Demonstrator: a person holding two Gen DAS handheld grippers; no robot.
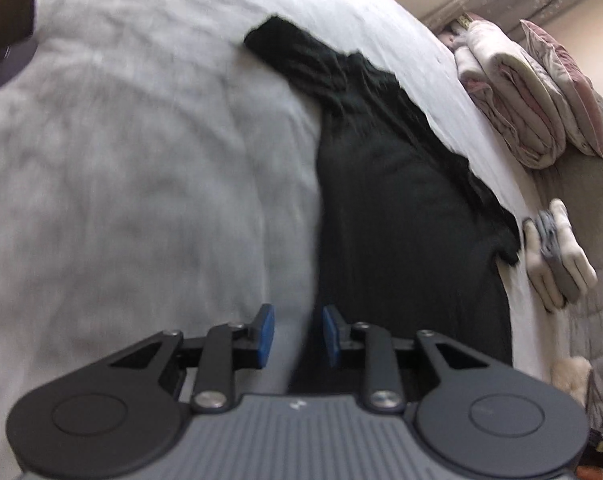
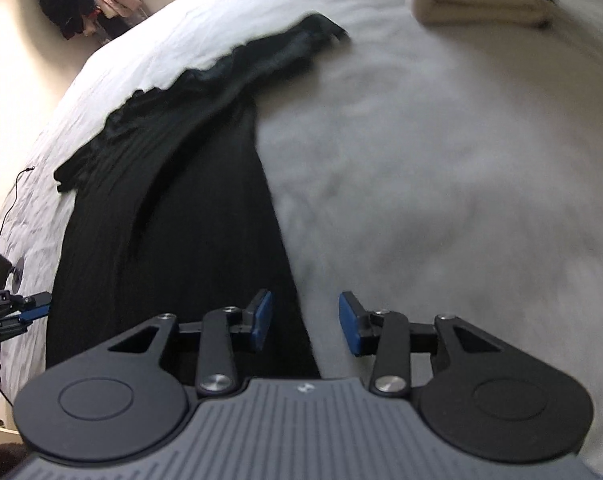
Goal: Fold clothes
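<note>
Left wrist view
- Left gripper (image 1: 297,336): jaws apart with a narrow gap, blue pads facing each other and nothing between them; it hovers over the long straight edge of the garment.
- Black garment (image 1: 397,208): spread out long and flat on the bed, running from below the gripper up toward the far side; its right edge is ragged and wavy and lies close to the bed's right edge.
- White bedspread (image 1: 141,160): wrinkled, blurred, fills the left half of the view.
- Folded bedding (image 1: 513,92): pale pink and cream stack with a pillow, beyond the bed's right edge.
- Folded small items (image 1: 557,256): white and grey pieces, just off the bed's right edge, near the garment's corner.

Right wrist view
- Right gripper (image 2: 304,322): jaws wide apart, empty; the left pad is over the garment, the right pad over bare bedspread.
- Black garment: lies on the left half of the bed, its sleeve reaching toward the far edge.
- Folded stack (image 2: 477,0): cream and grey pieces at the bed's far right corner.
- Left gripper, second sighting: at the bed's left edge, too small to tell its state.
</note>
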